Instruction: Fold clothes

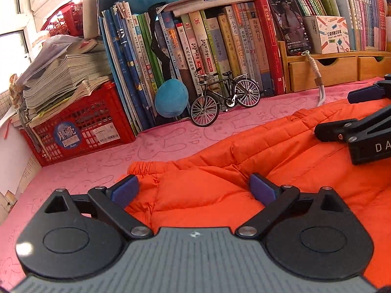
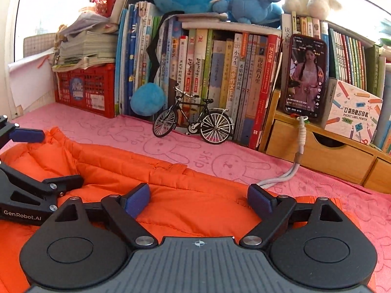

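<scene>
A: On the pink bunny-print cloth (image 2: 220,161), near side, lies the orange padded garment (image 2: 151,178), spread wide w/ its elastic cuff (image 1: 144,167) at the far left.

B: How will it handle?

A: Puffy, quilted, light I'd guess. Soft, no stiffness. Shell looks slick (nylon-ish), so a shallow pinch could slide off.

B: Where to grab, then?

A: At an edge or seam, where layers bunch. Elastic cuff is the best bite on the left; far hem near the white cord (image 2: 293,168) on the right. Avoid the fat middle panels, too much loft.

B: Claws?

A: Left gripper (image 1: 194,188) spread wide, nothing pinched, fabric just beneath. Right gripper (image 2: 199,199) also spread, empty, over the garment's right part. Both sit side by side, near each other.

B: Hazards?

A: Toy bicycle (image 2: 193,123) stands far back, apart from the fabric; a big swing might clip it.
</scene>
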The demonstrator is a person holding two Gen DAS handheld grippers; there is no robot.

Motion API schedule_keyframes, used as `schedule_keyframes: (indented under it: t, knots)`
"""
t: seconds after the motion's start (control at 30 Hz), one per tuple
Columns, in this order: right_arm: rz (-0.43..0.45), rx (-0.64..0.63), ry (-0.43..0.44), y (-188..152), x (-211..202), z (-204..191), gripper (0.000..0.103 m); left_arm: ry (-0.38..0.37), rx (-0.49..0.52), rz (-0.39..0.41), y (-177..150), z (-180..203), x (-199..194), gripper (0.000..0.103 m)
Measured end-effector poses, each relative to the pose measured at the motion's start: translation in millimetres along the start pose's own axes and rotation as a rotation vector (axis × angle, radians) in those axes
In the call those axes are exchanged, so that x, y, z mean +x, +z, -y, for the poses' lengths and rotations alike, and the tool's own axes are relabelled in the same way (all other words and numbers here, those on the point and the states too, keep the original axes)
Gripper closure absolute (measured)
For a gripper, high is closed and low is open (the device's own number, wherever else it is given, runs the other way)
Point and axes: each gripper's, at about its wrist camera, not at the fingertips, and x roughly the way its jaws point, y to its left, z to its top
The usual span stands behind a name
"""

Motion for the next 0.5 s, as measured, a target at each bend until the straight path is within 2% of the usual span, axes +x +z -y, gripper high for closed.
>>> schedule_keyframes:
  t: [0.1,0.23,0.33,0.47,0.5]
  knots:
    - [-0.005,0.052,-0.014,-4,5,8,0.013,0.015,0.003,0.013,-5,3,1,0.003]
    - [-0.019,0.091,-0.123,-11,13,20,0.013,0.005,-0.025,0.003,-6,-3,6,0.0]
    - [-0.036,0.128,-0.181,-17,12,43,0.013,-0.002,-0.046,-0.007,-6,-10,9,0.0]
    - [-0.064,0.193,-0.318,-26,3,81,0.011,0.012,-0.075,-0.014,-9,-23,6,0.0]
    - [-0.066,0.24,-0.315,-29,-5,95,0.01,0.015,-0.096,-0.016,-9,-30,4,0.0]
